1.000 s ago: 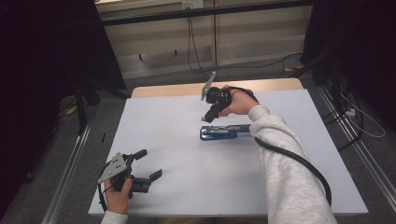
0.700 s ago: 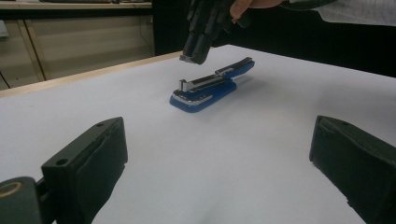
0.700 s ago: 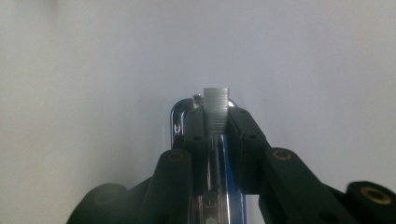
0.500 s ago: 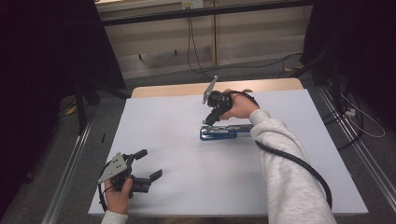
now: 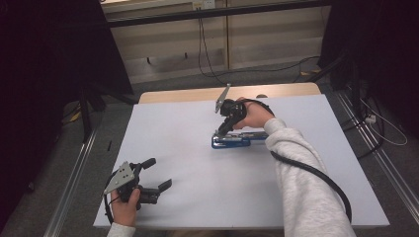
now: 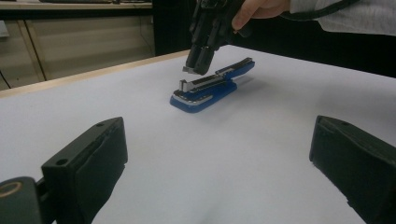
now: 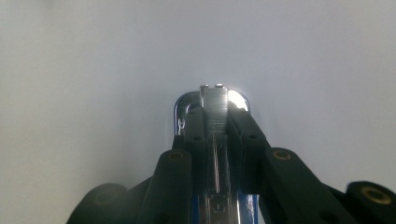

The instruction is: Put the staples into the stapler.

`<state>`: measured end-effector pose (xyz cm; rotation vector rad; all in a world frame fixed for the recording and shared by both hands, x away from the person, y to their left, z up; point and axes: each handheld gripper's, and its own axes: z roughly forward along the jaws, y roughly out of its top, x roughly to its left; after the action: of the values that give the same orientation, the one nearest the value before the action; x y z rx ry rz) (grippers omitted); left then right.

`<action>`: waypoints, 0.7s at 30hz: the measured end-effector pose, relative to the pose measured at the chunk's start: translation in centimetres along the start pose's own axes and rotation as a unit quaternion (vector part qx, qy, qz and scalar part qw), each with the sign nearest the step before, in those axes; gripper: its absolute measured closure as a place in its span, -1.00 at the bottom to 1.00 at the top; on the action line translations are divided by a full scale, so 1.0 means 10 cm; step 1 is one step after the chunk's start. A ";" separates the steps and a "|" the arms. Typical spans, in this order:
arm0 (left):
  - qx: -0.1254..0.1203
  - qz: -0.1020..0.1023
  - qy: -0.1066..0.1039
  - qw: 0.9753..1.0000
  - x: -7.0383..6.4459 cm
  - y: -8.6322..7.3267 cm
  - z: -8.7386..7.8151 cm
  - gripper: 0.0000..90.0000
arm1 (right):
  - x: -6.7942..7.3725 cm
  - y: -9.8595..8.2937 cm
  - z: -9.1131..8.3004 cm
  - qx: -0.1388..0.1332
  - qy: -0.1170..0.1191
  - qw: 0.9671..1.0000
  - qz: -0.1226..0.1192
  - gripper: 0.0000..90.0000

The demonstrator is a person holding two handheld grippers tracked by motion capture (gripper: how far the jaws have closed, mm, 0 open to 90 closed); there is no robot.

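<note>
While the blue stapler (image 5: 238, 139) lies flat near the far middle of the white table (image 5: 197, 197), the right gripper (image 5: 221, 131) hangs over its left, front end, jaws nearly closed alongside the metal top; a firm grip cannot be told. Left gripper (image 5: 155, 174): near left corner, jaws wide apart, empty. Judged progress: early, stapler reached but not lifted.
</note>
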<state>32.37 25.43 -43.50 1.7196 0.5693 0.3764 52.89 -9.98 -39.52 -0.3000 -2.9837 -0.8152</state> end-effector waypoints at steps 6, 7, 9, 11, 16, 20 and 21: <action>0.000 0.000 0.000 1.000 0.00 0.00 0.00 -0.91 | 0.01 0.00 0.04 0.007 0.004 1.000 0.001 0.74; 0.000 0.000 0.000 1.000 0.00 0.00 0.00 -0.91 | 0.01 0.00 0.04 0.008 0.003 1.000 0.001 0.74; 0.000 -0.001 0.000 1.000 0.00 0.00 0.00 -0.91 | 0.00 0.00 0.05 0.009 0.003 1.000 -0.002 0.74; -0.003 -0.005 -0.001 1.000 0.00 0.00 0.00 -0.91 | 0.00 0.00 0.06 0.011 0.004 1.000 -0.002 0.74; 0.000 0.000 0.001 1.000 0.00 0.00 0.00 -0.91 | -0.01 0.00 0.07 0.010 0.007 1.000 0.002 0.74; 0.000 -0.001 0.000 1.000 0.00 0.00 0.00 -0.91 | -0.01 0.00 0.08 0.013 0.007 1.000 0.000 0.74; 0.000 0.000 0.000 1.000 0.00 0.00 0.00 -0.91 | -0.02 -0.01 0.09 0.013 0.007 1.000 0.000 0.74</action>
<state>32.41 25.47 -43.50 1.7193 0.5695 0.3763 53.06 -9.60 -40.36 -0.2909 -2.9796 -0.7747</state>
